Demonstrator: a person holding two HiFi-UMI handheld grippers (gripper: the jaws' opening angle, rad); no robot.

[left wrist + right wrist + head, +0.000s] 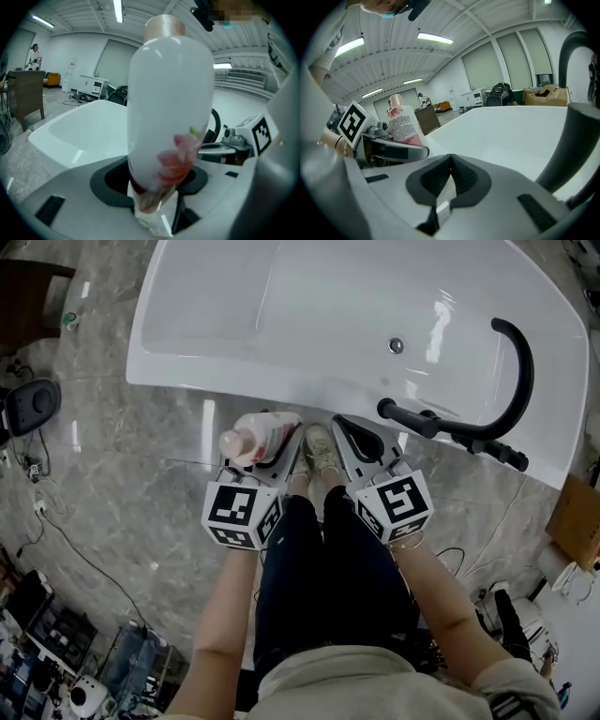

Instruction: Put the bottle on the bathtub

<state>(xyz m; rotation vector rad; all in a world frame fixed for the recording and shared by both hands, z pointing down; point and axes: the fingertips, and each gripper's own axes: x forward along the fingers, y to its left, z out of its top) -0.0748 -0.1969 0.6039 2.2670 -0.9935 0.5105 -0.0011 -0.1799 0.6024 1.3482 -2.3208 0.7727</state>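
A white bottle (pixel 260 435) with a pink flower print and a pale cap is clamped in my left gripper (pixel 274 448), just in front of the near rim of the white bathtub (pixel 281 371). In the left gripper view the bottle (pixel 168 117) stands upright between the jaws and fills the middle. My right gripper (pixel 349 439) is beside it, jaws pressed together with nothing between them (pixel 450 176). The right gripper view shows the bottle (pixel 404 125) to the left and the tub (pixel 520 136) ahead.
A black curved handle bar (pixel 487 399) lies over the tub's right rim. The drain (pixel 397 345) sits inside the basin. My shoes (pixel 319 454) stand on the grey marble floor. Cables and devices (pixel 37 399) litter the floor at left; a cardboard box (pixel 574 521) is at right.
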